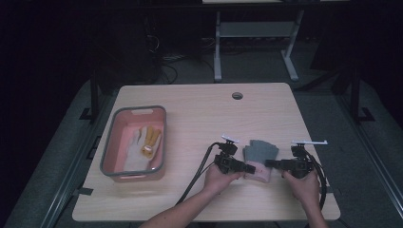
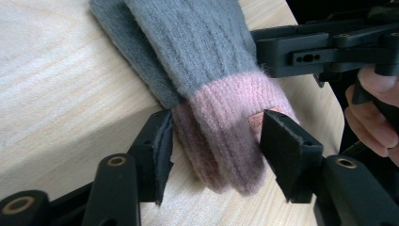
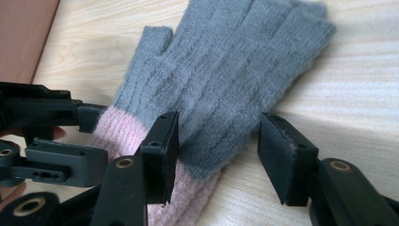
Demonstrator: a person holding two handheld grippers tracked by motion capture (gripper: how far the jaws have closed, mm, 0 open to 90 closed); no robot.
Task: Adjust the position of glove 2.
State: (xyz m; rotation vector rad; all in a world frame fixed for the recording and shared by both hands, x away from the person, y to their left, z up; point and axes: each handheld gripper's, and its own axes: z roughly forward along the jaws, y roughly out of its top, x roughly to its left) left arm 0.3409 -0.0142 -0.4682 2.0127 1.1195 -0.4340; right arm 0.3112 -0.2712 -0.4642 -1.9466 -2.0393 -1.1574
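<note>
A pair of grey knit gloves (image 1: pixel 260 152) with pink cuffs lies stacked near the table's front edge, fingers pointing away from the person. My left gripper (image 1: pixel 252 167) comes in from the left at the cuff end. In the left gripper view the pink cuff (image 2: pixel 221 117) lies between the jaws of my left gripper (image 2: pixel 216 127), close to both pads and not squeezed. My right gripper (image 1: pixel 267 164) comes in from the right. In its own view my right gripper (image 3: pixel 219 122) is open over the edge of the gloves (image 3: pixel 226 70), one jaw above the knit, the other above bare wood.
A pink bin with a grey rim (image 1: pixel 109 142) stands at the table's left, with a white and yellow glove (image 1: pixel 147 140) in it. A cable hole (image 1: pixel 237 95) sits near the far edge. A desk frame (image 1: pixel 217 42) stands on the floor behind.
</note>
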